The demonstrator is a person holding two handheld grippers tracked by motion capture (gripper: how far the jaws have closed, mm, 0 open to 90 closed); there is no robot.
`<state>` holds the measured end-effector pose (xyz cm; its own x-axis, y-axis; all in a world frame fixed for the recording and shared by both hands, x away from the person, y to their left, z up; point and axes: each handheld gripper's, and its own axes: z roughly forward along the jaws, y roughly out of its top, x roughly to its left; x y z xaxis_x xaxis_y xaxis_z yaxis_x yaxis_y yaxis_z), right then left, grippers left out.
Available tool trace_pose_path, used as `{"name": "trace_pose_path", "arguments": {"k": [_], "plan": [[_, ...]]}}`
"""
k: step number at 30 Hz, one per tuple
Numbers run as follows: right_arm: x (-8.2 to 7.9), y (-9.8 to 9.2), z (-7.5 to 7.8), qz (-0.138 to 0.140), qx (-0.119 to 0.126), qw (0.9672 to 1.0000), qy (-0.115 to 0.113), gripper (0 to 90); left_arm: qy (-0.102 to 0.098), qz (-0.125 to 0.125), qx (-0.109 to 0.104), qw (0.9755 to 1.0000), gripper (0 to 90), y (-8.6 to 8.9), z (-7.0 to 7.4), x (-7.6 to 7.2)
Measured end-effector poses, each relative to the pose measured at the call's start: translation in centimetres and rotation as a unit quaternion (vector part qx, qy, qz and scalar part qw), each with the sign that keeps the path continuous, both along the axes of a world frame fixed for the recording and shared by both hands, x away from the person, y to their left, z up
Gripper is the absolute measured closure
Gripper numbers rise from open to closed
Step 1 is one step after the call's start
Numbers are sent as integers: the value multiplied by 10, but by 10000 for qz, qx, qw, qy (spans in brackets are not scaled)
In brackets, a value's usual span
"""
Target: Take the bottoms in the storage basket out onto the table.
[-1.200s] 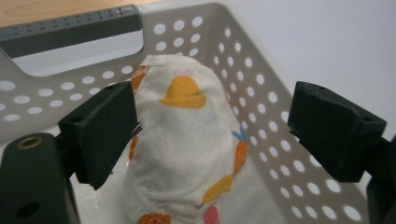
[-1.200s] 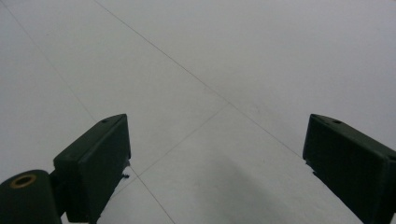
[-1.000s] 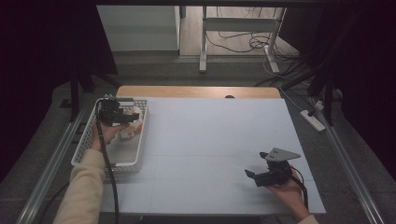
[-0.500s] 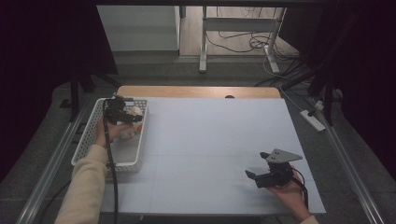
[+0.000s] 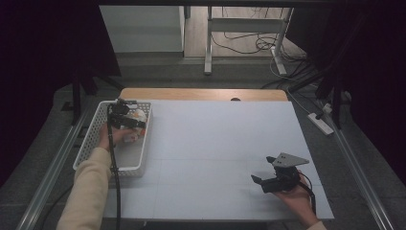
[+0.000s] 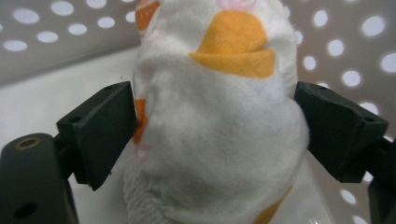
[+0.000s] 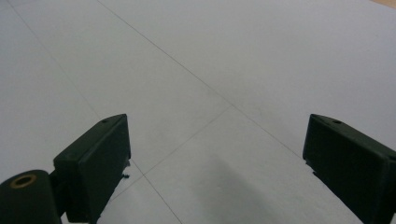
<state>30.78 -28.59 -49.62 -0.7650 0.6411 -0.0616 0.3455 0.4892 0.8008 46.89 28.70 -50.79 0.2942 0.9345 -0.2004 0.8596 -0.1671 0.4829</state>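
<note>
I'm working my left hand-held gripper [image 5: 125, 118] inside the white perforated plastic basket [image 5: 91, 149] at the far-left part of the white gridded counter [image 5: 215, 143]. The soft white rolled sock with orange patches [image 6: 219, 116] is sitting right between my left jaws in the left gripper view, dead ahead, no offset to either side. Both black jaws are flanking the cloth at its flanks; the left one is touching the fabric, the right one is at its edge, and I can't tell whether they're really squeezing it or just bracketing it. The bundle's long axis is running away from me along the jaw line, ribbed cuff end nearest the camera, orange patch at the far top. It's resting on the basket floor near the dotted back wall, as far as I can judge.

In the high view the sock [image 5: 136, 117] is showing as a pale lump just beyond the left jaws, at the basket's far end.

My right hand-held gripper [image 5: 262, 182] is hanging low over the near-right counter, jaws spread wide, nothing between them, bare counter in the right gripper view. It's well apart from the basket, so the left hand is clearly the nearer one. My guess: the next move is a lift out of the basket, and it needs a firm pinch first.
</note>
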Motion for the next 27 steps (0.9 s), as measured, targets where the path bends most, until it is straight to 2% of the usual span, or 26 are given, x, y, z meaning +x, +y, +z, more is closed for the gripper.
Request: {"name": "trace_pose_path", "arguments": {"k": [5,10,13,14,15,17,21,23,26,27], "plan": [[0,0,-1,1,-28,10000,9,76,88,3,-9,10000,193,1,-2,1],[1,0,-1,-24,-40,10000,15,76,153,-10,71,9999,338,-3,-2,2],[0,0,-1,-29,-47,10000,19,76,212,-89,20,9997,431,-2,-2,2],[1,0,-1,-28,-53,10000,21,76,232,-119,2,9997,431,-1,-2,2],[1,0,-1,-35,-58,10000,10,76,244,-139,-46,9996,488,0,-1,1],[1,1,-2,-51,-77,10000,8,76,236,-205,-17,9995,531,0,0,1],[1,1,-2,-79,-88,9999,-5,76,239,-291,29,9993,585,0,4,0],[0,0,-1,-74,-15,10000,5,77,182,-308,40,9994,586,0,7,-3],[0,0,-1,-73,21,10000,20,78,139,-298,-27,9995,586,2,9,-5],[1,0,-1,-71,31,10000,35,78,78,-274,-108,9995,586,4,12,-8]]}}
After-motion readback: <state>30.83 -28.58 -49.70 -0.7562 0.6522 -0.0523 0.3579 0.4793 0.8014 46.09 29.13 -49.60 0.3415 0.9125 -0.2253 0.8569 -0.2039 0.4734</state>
